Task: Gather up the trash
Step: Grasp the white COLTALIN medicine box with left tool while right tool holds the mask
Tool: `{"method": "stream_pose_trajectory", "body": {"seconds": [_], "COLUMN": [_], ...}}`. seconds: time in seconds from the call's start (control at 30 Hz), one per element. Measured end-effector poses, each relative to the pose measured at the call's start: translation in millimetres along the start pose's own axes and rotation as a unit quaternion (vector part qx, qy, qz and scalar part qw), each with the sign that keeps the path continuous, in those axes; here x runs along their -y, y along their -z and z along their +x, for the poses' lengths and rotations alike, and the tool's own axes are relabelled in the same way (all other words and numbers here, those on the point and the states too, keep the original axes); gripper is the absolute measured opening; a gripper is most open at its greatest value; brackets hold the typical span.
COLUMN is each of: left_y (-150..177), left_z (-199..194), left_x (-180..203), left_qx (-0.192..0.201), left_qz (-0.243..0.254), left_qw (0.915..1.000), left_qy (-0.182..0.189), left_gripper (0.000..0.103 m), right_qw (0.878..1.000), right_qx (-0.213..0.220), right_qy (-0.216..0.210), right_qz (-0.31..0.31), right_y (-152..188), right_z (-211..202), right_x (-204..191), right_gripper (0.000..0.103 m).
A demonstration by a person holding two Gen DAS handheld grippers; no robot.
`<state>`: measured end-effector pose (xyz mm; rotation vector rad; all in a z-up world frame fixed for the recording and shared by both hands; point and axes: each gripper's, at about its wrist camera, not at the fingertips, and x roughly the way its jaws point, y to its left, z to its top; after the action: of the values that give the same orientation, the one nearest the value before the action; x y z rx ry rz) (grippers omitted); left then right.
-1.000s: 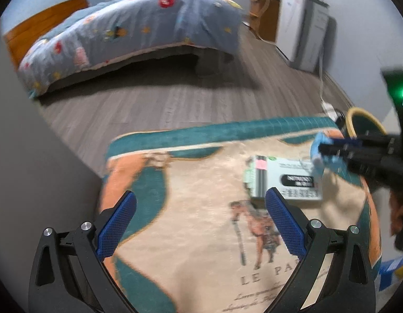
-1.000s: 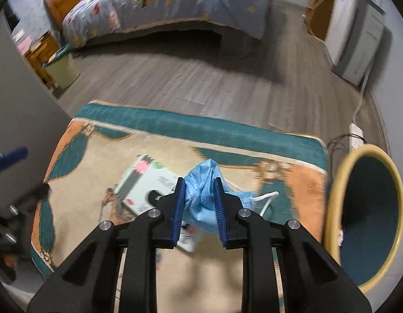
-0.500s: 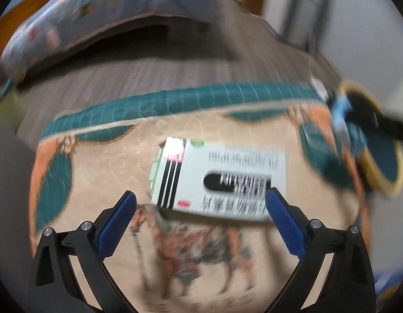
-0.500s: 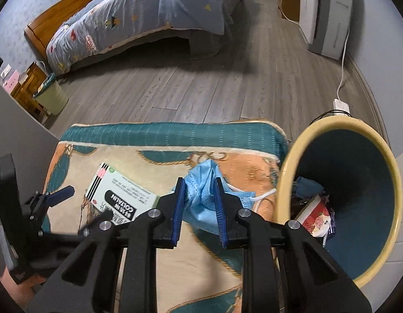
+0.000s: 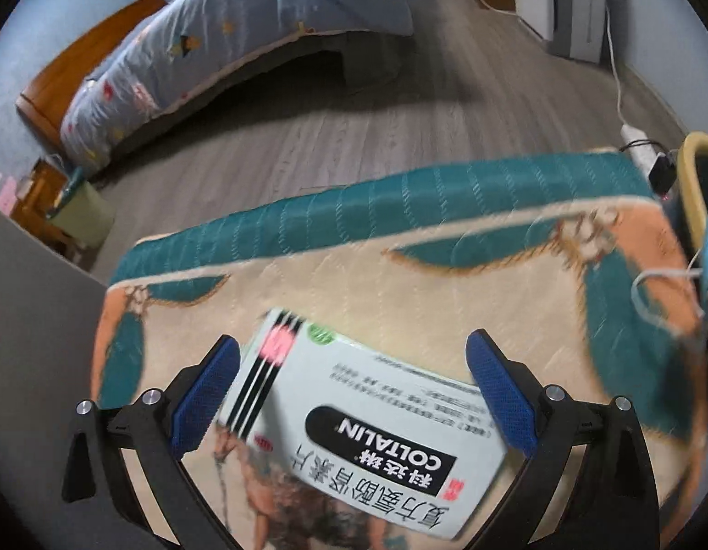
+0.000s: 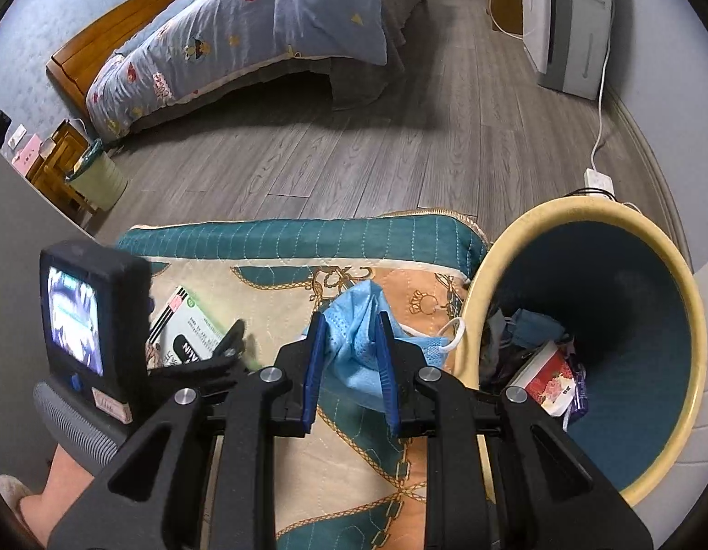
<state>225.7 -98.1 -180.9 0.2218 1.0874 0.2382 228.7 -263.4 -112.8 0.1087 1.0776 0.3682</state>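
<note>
Over box [image 5: 354, 435], left fingers [image 5: 206, 394] spread.

Right gripper [image 6: 350, 366] at lower centre of frame, blue pads pinched on a crumpled light-blue face mask [image 6: 367, 343]; one white ear loop hangs toward the right. Mask is held above a quilted teal, orange and cream cloth [image 6: 280, 293] covering the table. At right, just beside the cloth's edge, a yellow-rimmed bin [image 6: 597, 211] with a dark teal inside; wrappers and a red-patterned packet [image 6: 549, 378] lie in it. At left, the left gripper [image 6: 202, 357] with a small lit screen on its body, its fingers around a white medicine box [image 6: 184, 330] lying on the cloth; whether they touch it cannot be told. Upper frame: bed [image 6: 262, 23] with blue patterned duvet, grey plank floor, white appliance [image 6: 569, 18] at upper right.
</note>
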Motion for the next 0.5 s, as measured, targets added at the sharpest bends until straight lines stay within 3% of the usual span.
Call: {"method": "stream_pose_trajectory", "body": {"seconds": [0.23, 0.3, 0.4, 0.47, 0.5], "left_y": [31.3, 37.7, 42.4, 43.5, 44.6], "left_z": [-0.7, 7.9, 13.5, 16.2, 15.7], "left_x": [-40.8, -51.7, -67.2, -70.2, -71.5], "left_qx": [-0.024, -0.057, -0.074, -0.076, -0.069], "left_qz": [-0.043, -0.066, -0.107, -0.106, -0.101], "left_qw": [0.9985, 0.9962, 0.9902, 0.9877, 0.9875], "left_qy": [-0.022, 0.005, 0.05, 0.087, 0.1], "left_gripper": [0.098, 0.098, 0.098, 0.094, 0.082], "right_qw": [1.0, 1.0, 1.0, 1.0, 1.0], "right_qx": [0.001, 0.0, -0.003, -0.005, -0.006], "right_qy": [-0.005, -0.008, -0.01, -0.009, -0.01], "right_qz": [0.001, -0.001, -0.014, -0.023, -0.025], "right_y": [-1.1, -0.8, 0.2, 0.4, 0.7], "right_z": [-2.3, -2.5, -2.7, -2.7, -2.5], "right_x": [-4.0, -5.9, -10.8, -13.5, -14.4], "right_gripper": [0.022, 0.022, 0.022, 0.022, 0.022]}}
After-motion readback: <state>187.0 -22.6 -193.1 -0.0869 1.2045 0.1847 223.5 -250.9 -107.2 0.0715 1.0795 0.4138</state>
